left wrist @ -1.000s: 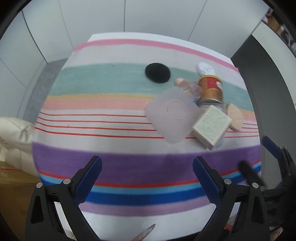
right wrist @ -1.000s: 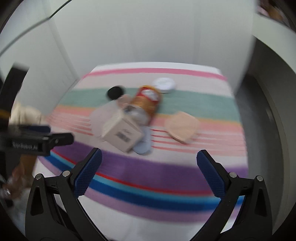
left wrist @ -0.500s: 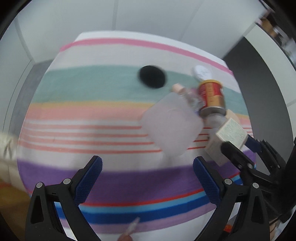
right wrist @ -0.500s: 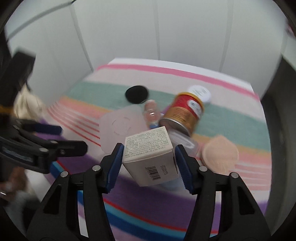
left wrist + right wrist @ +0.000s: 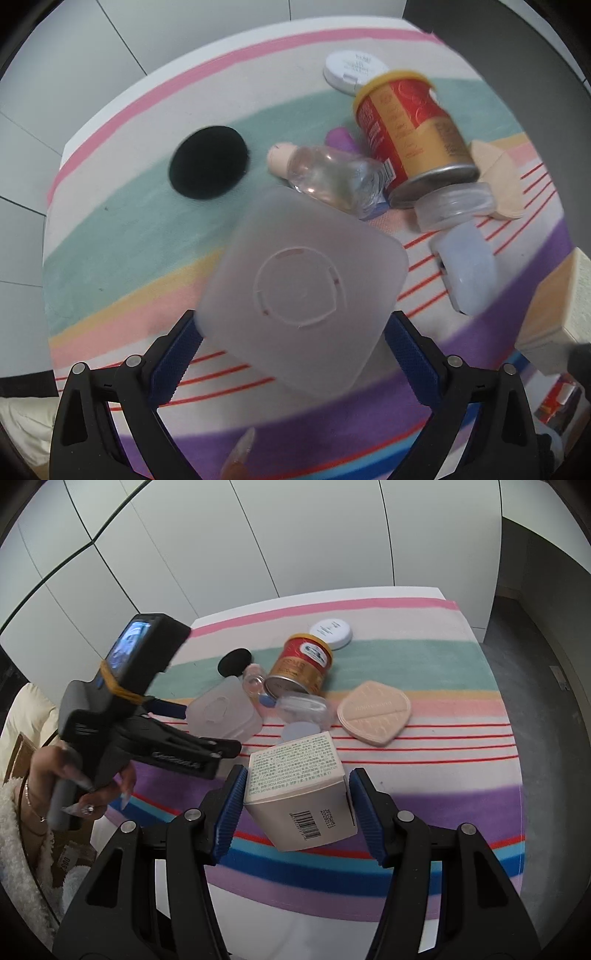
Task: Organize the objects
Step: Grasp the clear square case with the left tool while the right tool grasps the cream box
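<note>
My right gripper is shut on a cream carton box with a barcode and holds it above the striped cloth; the box also shows at the right edge of the left wrist view. My left gripper has its jaws on either side of a frosted square plastic container, touching its corners; the container also shows in the right wrist view. Behind it lie a clear bottle and a red and gold can on its side.
On the cloth are a black round pad, a white lid, a beige sponge, a clear jar, a pale blue lid and a purple item. The left hand-held gripper is at left.
My right gripper closed on the carton box and lifted it toward me. My left gripper moved forward and its jaws closed in around the frosted container.
</note>
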`<state>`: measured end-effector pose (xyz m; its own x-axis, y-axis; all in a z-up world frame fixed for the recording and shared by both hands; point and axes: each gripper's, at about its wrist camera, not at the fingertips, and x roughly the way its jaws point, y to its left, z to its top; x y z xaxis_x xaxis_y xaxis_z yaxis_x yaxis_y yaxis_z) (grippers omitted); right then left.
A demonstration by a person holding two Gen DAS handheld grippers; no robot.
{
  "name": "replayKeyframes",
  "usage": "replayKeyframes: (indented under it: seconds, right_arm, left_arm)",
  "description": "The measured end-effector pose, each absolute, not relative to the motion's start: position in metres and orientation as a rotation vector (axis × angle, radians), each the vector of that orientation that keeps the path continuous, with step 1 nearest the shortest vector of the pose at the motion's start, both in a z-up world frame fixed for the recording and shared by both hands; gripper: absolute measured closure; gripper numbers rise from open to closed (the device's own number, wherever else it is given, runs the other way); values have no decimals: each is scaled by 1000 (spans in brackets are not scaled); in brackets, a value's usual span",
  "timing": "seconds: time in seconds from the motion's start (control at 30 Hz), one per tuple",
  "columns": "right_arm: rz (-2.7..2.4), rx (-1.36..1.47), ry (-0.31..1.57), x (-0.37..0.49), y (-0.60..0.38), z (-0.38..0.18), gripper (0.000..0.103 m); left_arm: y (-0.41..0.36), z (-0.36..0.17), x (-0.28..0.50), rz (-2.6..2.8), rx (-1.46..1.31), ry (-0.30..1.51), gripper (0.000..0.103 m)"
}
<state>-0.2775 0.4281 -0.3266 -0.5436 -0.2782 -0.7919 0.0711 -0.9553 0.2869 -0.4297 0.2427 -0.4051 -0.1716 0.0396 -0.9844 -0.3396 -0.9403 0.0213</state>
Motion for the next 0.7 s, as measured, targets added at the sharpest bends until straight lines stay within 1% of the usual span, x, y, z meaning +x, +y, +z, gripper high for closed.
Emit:
replayKeyframes:
  seconds: [0.1, 0.3, 0.47, 0.6, 0.7]
  right_arm:
    - [-2580, 1421, -317, -282, 429, -330, 44]
    - [-2644, 1461, -320, -291, 434, -329, 44]
    - [-2681, 1500, -335, -296, 441, -325, 44]
    - [-2711, 1518, -302, -300, 440, -315, 44]
    - [-2730, 1518, -288, -302, 438, -301, 44]
  left_arm:
    - [240, -401, -433, 2256, -1809, 258, 12]
    - [214, -395, -435, 2308, -1819, 3, 16]
    - [196, -377, -432, 2375, -1836, -33, 17]
    - [183, -357, -424, 2438, -1836, -124, 18]
    - [175, -337, -421, 2478, -1807, -145, 19]
